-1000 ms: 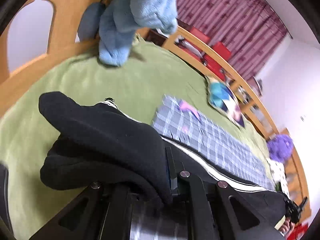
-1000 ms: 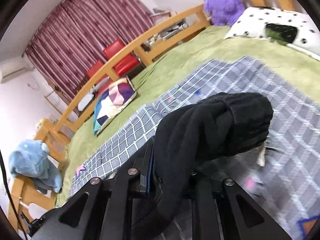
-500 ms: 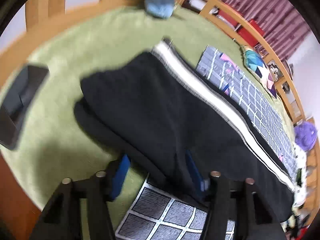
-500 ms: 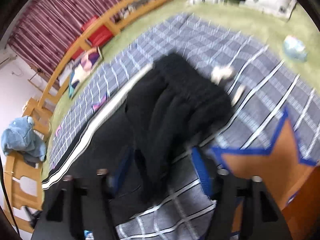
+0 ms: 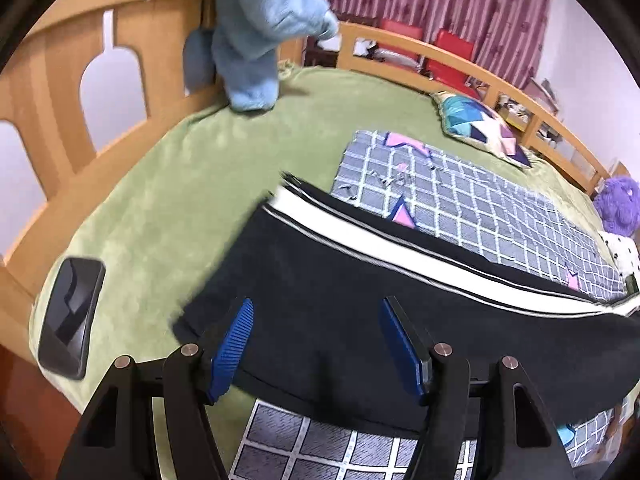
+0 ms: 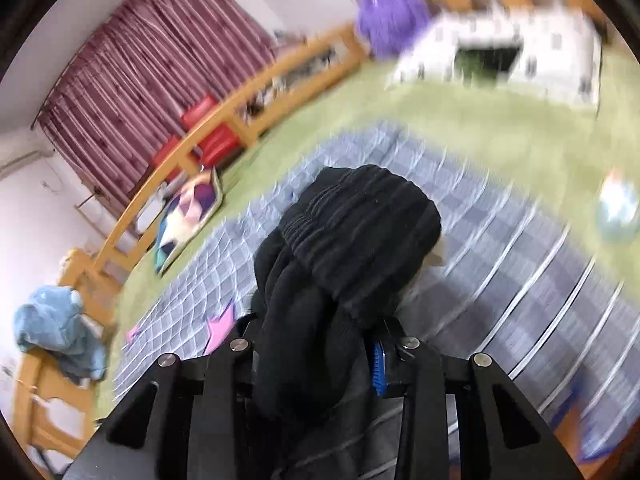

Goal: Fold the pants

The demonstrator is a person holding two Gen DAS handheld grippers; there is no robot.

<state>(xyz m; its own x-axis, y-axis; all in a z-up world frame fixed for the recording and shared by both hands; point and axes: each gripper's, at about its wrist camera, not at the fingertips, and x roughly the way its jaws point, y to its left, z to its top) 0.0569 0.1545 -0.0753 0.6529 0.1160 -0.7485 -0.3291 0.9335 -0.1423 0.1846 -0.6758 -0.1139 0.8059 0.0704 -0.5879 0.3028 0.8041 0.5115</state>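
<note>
My left claw [image 5: 316,340] stands wide, its jaws having just been opening; the blue pads [image 5: 234,346] hover over the black pants [image 5: 360,300] and press on nothing. The pants lie flat on the green bed cover [image 5: 180,184], their long axis with the white side stripe [image 5: 400,248] running from ten o'clock out toward three o'clock, across the checked blanket [image 5: 480,208]. The leg end is straight ahead at twelve o'clock.

My right claw [image 6: 316,344] has just been closing and now pinches the bunched elastic waistband [image 6: 360,232], lifted off the blanket, so it is nearer the work. That view is smeared; the far pad is buried in cloth. A phone [image 5: 70,316] lies at nine o'clock.
</note>
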